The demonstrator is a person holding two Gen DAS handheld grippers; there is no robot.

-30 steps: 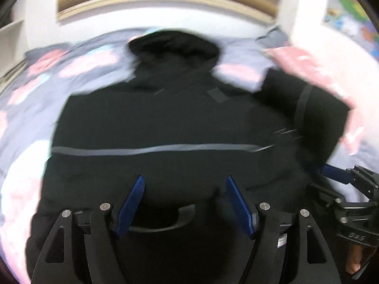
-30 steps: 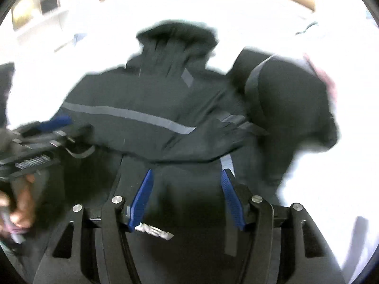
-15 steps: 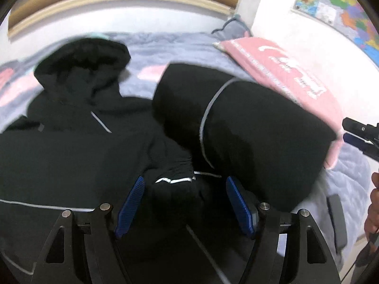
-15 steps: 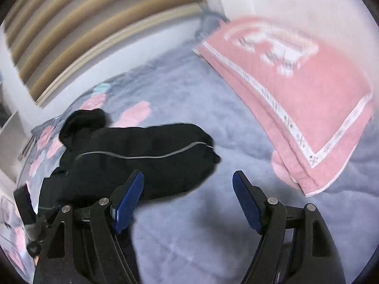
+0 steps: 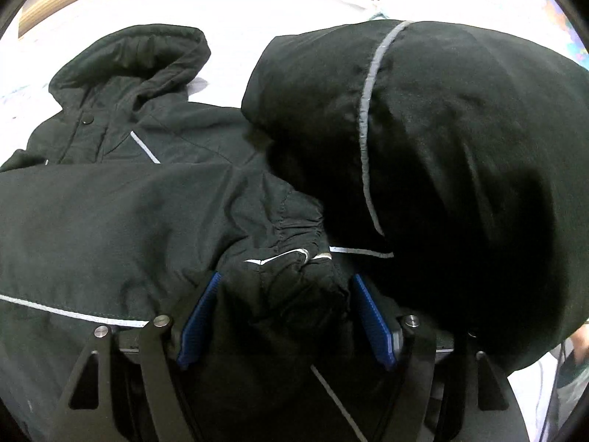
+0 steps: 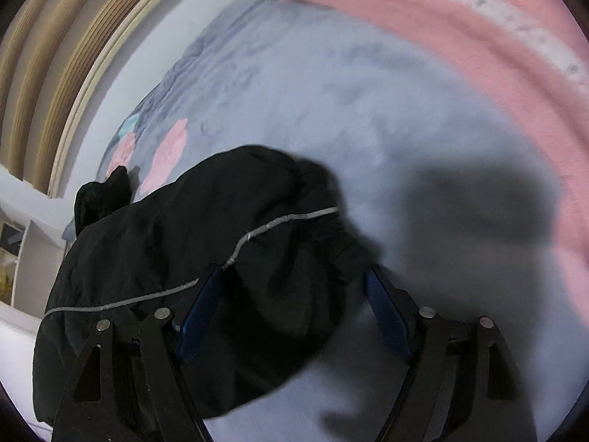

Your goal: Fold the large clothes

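- A large black padded hooded jacket with thin grey reflective piping [image 5: 110,228] lies spread on a pale blue fleece bed cover with pink flower shapes [image 6: 294,84].
- Its hood [image 5: 136,55] points toward the far edge of the bed, by a ribbed wooden headboard [image 6: 48,84].
- One sleeve [image 5: 441,147] is folded into a thick bulge over the jacket's right side; its gathered cuff [image 5: 291,246] lies on the body.
- The left gripper [image 5: 283,316] has its blue-padded jaws fairly wide, the bunched cuff fabric filling the gap between them; whether the pads press it cannot be told.
- The right gripper [image 6: 291,316] sits over the jacket's edge. Its jaws have just been closing; black fabric lies against the left pad, the right pad stands clear over the bed cover.
- A pink blanket with a white patterned border [image 6: 460,29] lies along the bed's far right edge.
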